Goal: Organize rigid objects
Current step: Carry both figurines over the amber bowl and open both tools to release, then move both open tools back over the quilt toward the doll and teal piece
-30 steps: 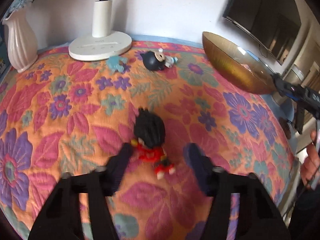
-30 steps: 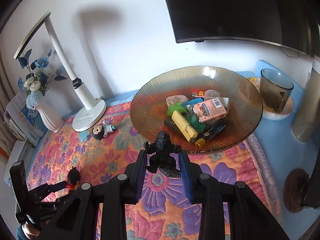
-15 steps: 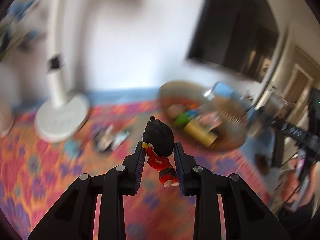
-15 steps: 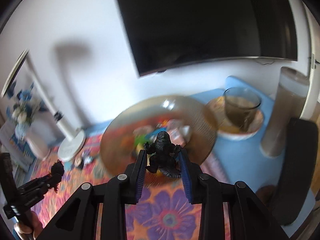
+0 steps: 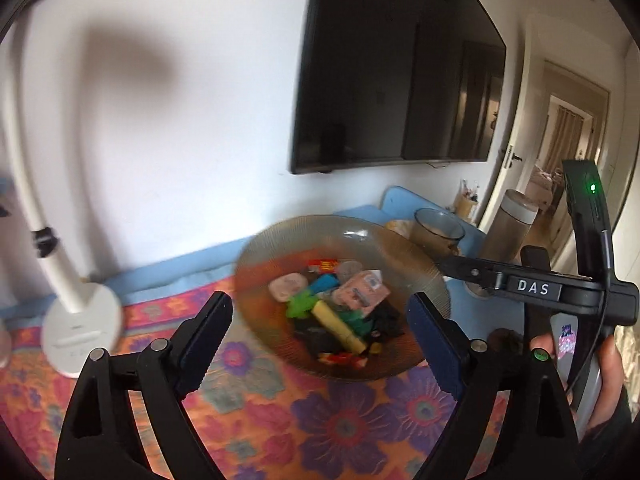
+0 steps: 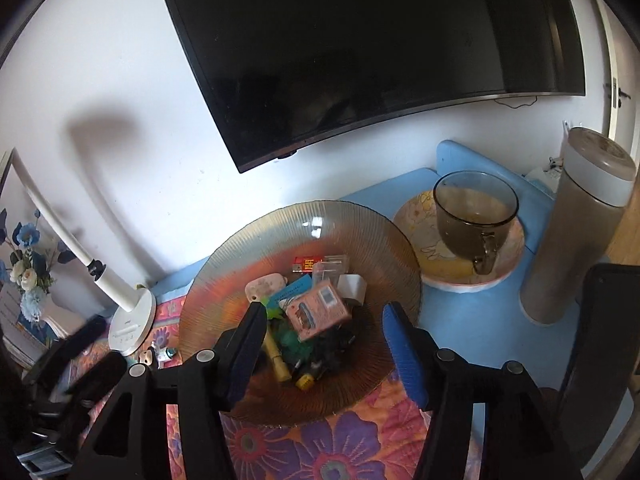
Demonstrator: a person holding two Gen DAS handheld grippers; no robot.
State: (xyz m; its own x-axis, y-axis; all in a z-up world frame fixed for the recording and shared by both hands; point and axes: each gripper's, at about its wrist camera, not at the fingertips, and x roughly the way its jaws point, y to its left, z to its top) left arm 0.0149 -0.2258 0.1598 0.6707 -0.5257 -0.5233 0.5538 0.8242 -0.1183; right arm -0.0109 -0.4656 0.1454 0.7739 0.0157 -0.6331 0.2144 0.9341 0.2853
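Note:
A ribbed amber glass bowl (image 6: 224,280) sits on the floral cloth and holds several small things: a pink box (image 6: 318,312), a yellow tube (image 6: 276,360) and dark toys (image 6: 328,348). My right gripper (image 6: 326,354) is open and empty, right above the bowl. My left gripper (image 5: 320,344) is open and empty, in front of the same bowl (image 5: 260,264); the pink box (image 5: 362,290) shows inside. A small figure (image 6: 160,354) lies by the lamp base.
A white desk lamp (image 6: 128,320) stands left of the bowl, a vase of blue flowers (image 6: 28,264) further left. A glass cup on a plate (image 6: 472,216) and a tall tumbler (image 6: 580,224) stand on the blue mat at right. A TV (image 6: 360,40) hangs above.
Both grippers have opened. The black monster figure has left the right gripper and the red-clothed doll has left the left gripper. Both grippers moved up to the bowl.

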